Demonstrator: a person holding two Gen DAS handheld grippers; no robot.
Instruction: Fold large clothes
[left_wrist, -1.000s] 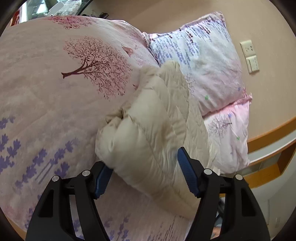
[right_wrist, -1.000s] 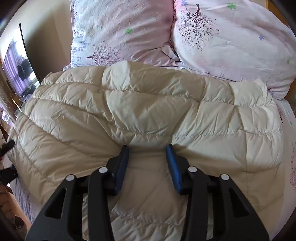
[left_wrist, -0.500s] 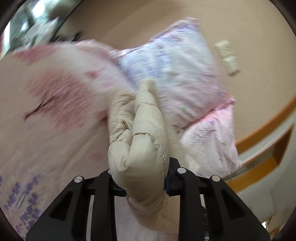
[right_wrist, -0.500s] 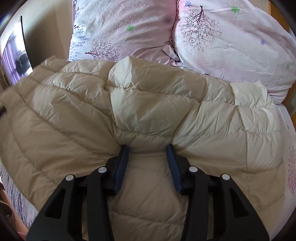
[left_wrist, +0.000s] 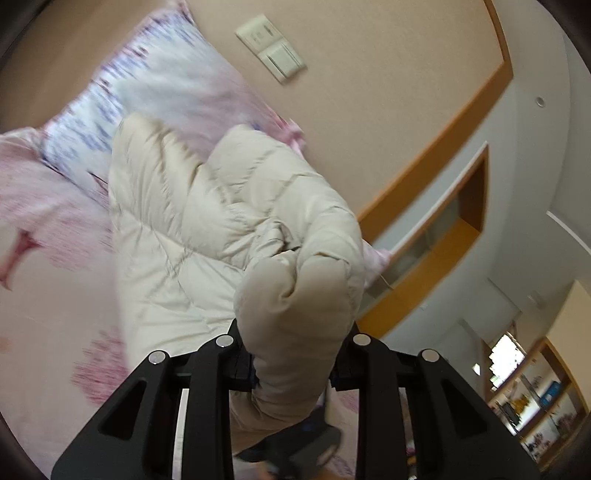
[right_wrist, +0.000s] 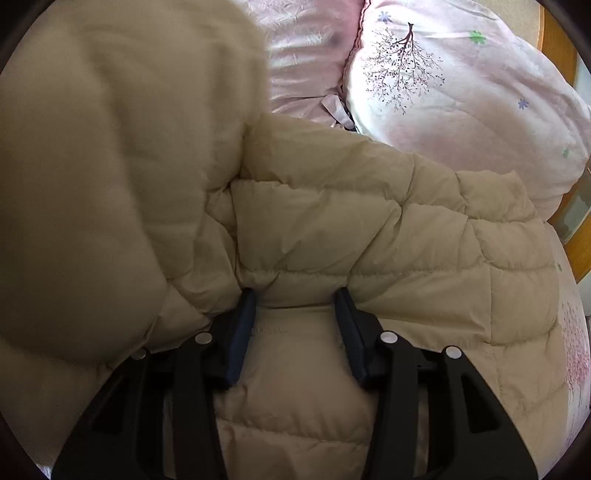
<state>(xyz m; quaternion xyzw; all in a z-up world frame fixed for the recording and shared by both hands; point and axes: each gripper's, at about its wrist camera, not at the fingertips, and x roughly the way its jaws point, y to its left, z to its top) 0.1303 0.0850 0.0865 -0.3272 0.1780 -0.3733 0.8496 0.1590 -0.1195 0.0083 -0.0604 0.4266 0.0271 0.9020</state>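
My left gripper (left_wrist: 291, 363) has its jaws clamped on a bunched edge of the cream puffer jacket (left_wrist: 221, 221), which trails ahead onto the bed (left_wrist: 44, 314). My right gripper's (right_wrist: 295, 325) jaws are opening astride a jacket fold; beyond them lie the pink pillows (right_wrist: 461, 110).

Cream quilted jacket (right_wrist: 369, 236), pink floral pillow (right_wrist: 461, 92)
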